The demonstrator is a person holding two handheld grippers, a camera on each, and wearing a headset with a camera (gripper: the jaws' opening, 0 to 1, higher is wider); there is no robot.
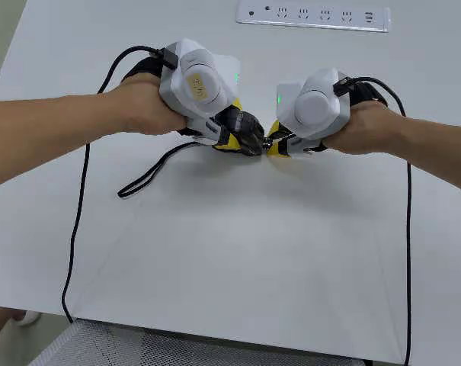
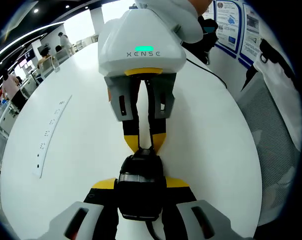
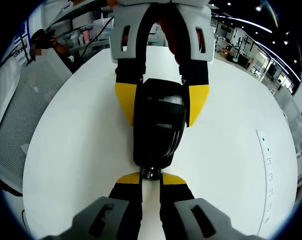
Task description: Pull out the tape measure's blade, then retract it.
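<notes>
Tape measure (image 3: 158, 125), black case, clamped in left gripper (image 2: 140, 186); right gripper (image 3: 151, 179) pinches its blade tip (image 3: 151, 173). Right housing lettered "XENSE".

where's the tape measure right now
In the head view the tape measure is near centre, clamped in the left hand-held gripper, its blade tip pinched by the right hand-held gripper.

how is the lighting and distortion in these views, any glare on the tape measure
Head view: soft even light, faint shadows on the table, tape measure sharp but dark. Left gripper view: fisheye curves the power strip. Right gripper view: pale glare on the tape measure's case, ceiling lights streaked.
</notes>
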